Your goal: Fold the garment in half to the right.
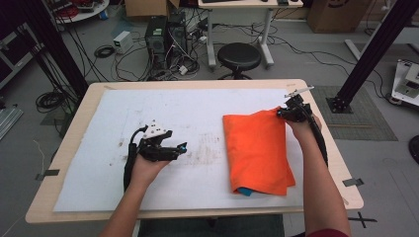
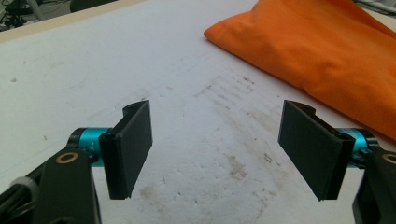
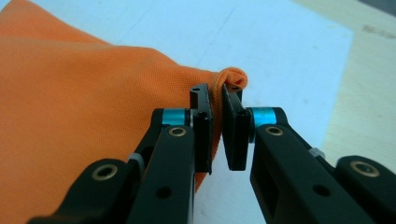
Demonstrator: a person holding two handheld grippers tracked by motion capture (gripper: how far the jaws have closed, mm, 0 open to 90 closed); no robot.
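Right gripper [image 3: 217,123] fingers [image 3: 202,126] pinch orange cloth [image 3: 84,98] corner.

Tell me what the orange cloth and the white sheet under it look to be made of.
Orange cloth: seemingly a fine knit or woven fabric, matte; a fine weave grain shows, and it bunches softly where the right gripper pinches its corner. White sheet: possibly foam board or paper, with a pebbly, stained matte surface.

Wooden table [image 1: 316,91] carries stained white sheet [image 1: 148,106]; folded orange cloth [image 1: 257,148] lies on sheet's right half.
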